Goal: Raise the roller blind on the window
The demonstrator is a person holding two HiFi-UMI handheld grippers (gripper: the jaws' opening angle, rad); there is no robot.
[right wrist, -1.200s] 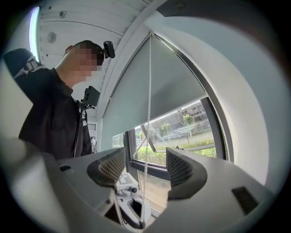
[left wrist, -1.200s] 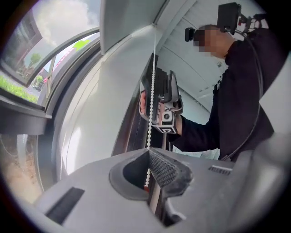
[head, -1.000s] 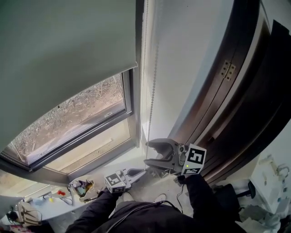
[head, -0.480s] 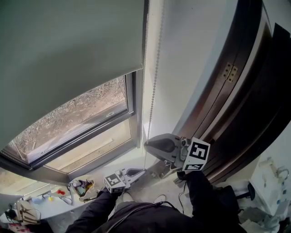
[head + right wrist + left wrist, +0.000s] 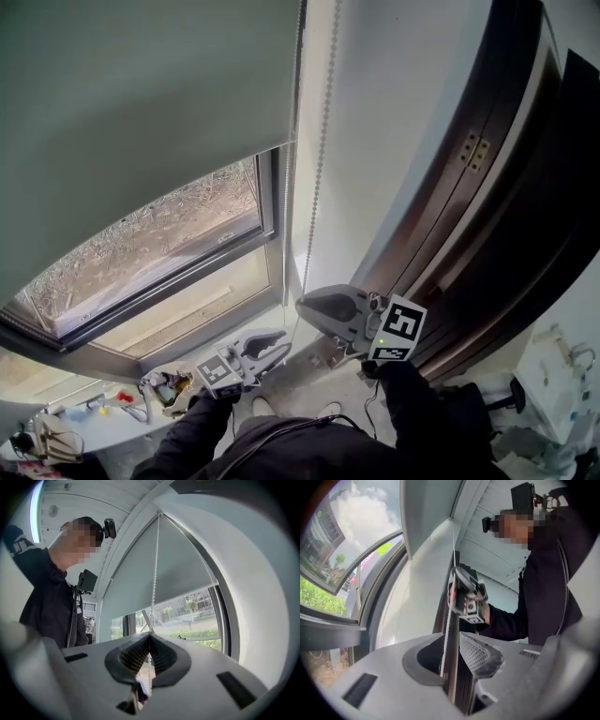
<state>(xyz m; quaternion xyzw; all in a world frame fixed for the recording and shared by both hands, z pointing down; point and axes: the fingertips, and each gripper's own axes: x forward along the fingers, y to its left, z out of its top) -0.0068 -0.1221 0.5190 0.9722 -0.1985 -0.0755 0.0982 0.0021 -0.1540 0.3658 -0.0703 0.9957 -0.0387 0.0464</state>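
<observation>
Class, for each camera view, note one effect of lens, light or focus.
Head view: fisheye bends the dark wooden door frame into an arc; daylight glares below the grey-green fabric roller blind. Left gripper view: black vignette corners. Right gripper view: white beaded cord sharp, foreground soft.

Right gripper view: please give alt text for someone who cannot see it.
The right gripper is shut on the white bead chain, which runs up past the grey roller blind. The blind covers the upper window; a person stands at left.
</observation>
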